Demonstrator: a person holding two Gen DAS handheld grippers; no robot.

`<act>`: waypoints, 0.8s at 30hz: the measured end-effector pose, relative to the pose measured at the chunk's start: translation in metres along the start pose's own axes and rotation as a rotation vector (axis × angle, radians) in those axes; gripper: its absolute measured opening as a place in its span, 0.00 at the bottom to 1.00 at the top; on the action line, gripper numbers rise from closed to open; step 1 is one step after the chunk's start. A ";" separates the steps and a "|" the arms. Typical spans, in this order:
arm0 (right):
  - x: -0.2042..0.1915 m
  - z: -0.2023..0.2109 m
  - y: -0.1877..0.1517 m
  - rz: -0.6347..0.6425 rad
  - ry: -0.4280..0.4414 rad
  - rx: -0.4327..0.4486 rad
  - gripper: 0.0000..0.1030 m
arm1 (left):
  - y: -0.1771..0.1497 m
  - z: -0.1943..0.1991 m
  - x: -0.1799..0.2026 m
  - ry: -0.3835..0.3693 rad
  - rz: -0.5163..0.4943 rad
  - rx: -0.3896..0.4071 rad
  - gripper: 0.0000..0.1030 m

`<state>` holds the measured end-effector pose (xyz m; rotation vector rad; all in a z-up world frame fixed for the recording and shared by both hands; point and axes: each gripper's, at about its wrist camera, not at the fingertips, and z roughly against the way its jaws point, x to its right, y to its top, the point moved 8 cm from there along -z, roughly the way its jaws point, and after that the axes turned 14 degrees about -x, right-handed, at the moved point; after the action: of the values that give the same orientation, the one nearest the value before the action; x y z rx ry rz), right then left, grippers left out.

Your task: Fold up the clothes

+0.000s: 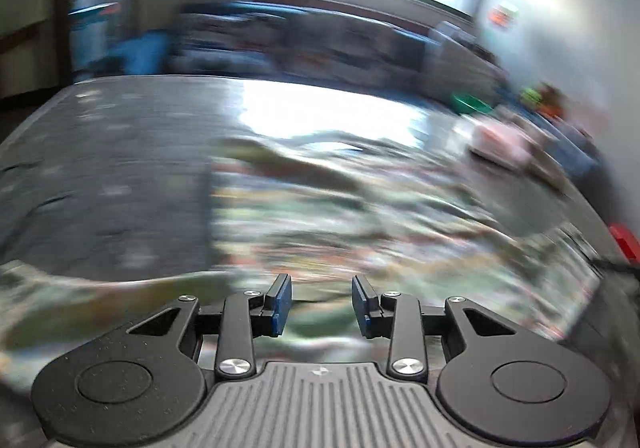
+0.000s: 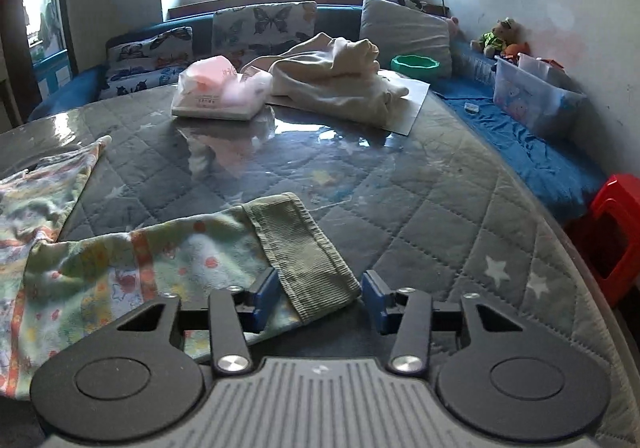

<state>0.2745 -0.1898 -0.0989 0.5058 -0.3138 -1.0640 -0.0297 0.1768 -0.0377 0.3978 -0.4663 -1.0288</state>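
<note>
A pastel patterned garment (image 2: 120, 260) with a green ribbed cuff (image 2: 308, 256) lies on the grey quilted table (image 2: 420, 207). My right gripper (image 2: 320, 302) is open, its blue pads on either side of the cuff's near end. In the left wrist view the picture is blurred; the same patterned garment (image 1: 340, 215) spreads ahead of my left gripper (image 1: 322, 306), which is open just above the cloth and holds nothing.
A cream garment (image 2: 336, 75) lies heaped on a flat sheet at the table's far side, beside a plastic-wrapped pink pack (image 2: 216, 87). A green bowl (image 2: 414, 65), cushions (image 2: 404, 31), a clear bin (image 2: 532, 95) and a red stool (image 2: 612, 236) are on the right.
</note>
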 end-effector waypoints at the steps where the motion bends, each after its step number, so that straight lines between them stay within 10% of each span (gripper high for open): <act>1: 0.001 0.001 0.000 -0.002 0.002 0.000 0.35 | 0.000 -0.007 0.016 -0.021 -0.038 -0.013 0.35; 7: -0.010 0.006 -0.001 0.015 0.015 0.009 0.10 | -0.008 -0.044 0.099 -0.134 -0.233 -0.090 0.35; 24: 0.004 0.030 -0.035 0.006 -0.073 -0.001 0.13 | -0.045 -0.063 0.178 -0.369 -0.478 -0.197 0.32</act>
<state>0.2360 -0.2144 -0.0918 0.4661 -0.3788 -1.0782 0.0502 0.0050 -0.0814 0.1393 -0.6079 -1.6117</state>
